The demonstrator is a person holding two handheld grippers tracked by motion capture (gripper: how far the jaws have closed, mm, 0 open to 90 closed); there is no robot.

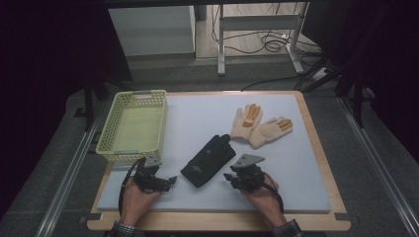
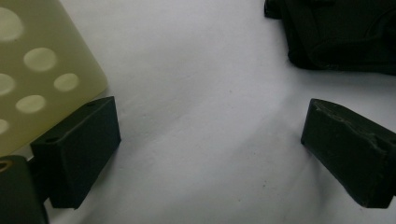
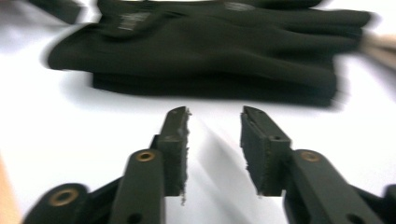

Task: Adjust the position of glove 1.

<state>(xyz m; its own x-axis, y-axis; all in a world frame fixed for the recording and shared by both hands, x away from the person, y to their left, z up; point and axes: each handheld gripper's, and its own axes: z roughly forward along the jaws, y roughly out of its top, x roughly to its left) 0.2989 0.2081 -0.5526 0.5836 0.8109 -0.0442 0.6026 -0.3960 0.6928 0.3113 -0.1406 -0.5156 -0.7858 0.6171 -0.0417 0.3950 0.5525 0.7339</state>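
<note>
With both grippers flanking the black gloves [image 1: 208,161], a pickup looks set up.
Left gripper [image 1: 169,181] released wide, empty; right gripper [image 1: 228,177] part-open, empty, aimed at stacked gloves mid-table near edge; basket [image 1: 132,148] far left, likely the drop spot.

A lab: padded test table [image 1: 306,163], loose floor cables [image 1: 262,42].
</note>
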